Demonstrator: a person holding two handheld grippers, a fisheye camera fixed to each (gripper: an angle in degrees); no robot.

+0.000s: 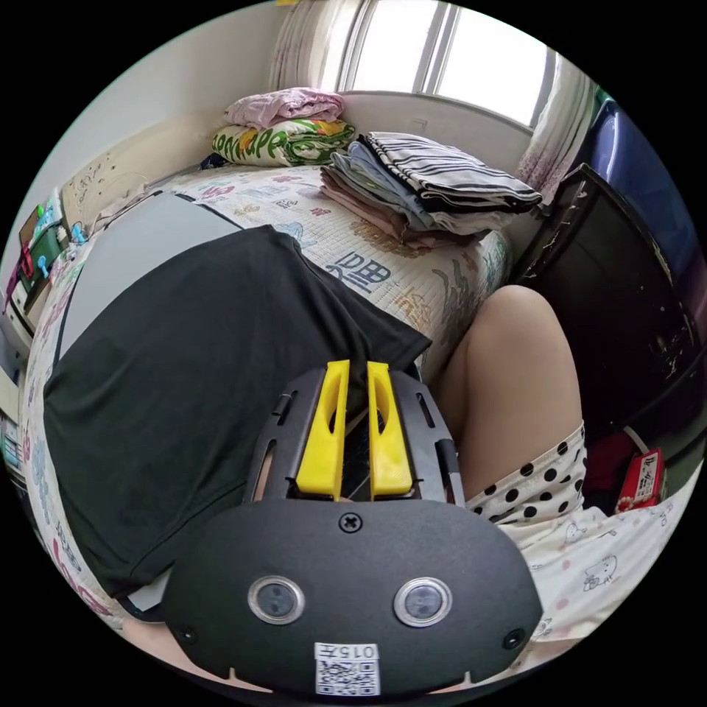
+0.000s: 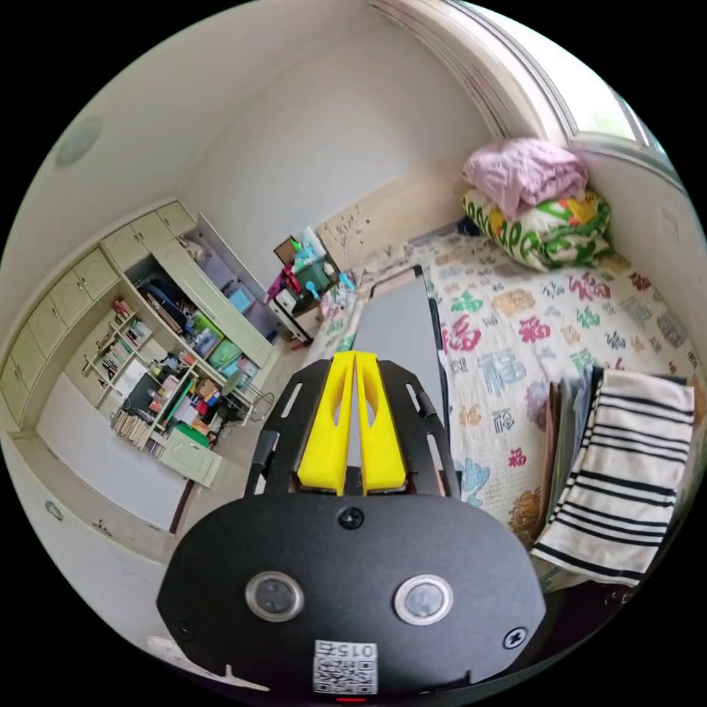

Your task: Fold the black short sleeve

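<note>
Left gripper (image 1: 357,368) seemingly clamped on black short sleeve (image 1: 191,383) — right gripper (image 2: 356,361) together, empty

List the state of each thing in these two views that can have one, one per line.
Left tongs: shut on the black short sleeve's edge.
Right tongs: shut, holding nothing.
Black short sleeve: spread out on the bed, not yet folded.
Striped garment: folded, on top of a stack.
Pink blanket: bundled on the green quilt.
Shelf unit: open, cluttered.

The black short sleeve (image 1: 191,383) lies spread flat on the bed, one corner between yellow jaws.
</note>
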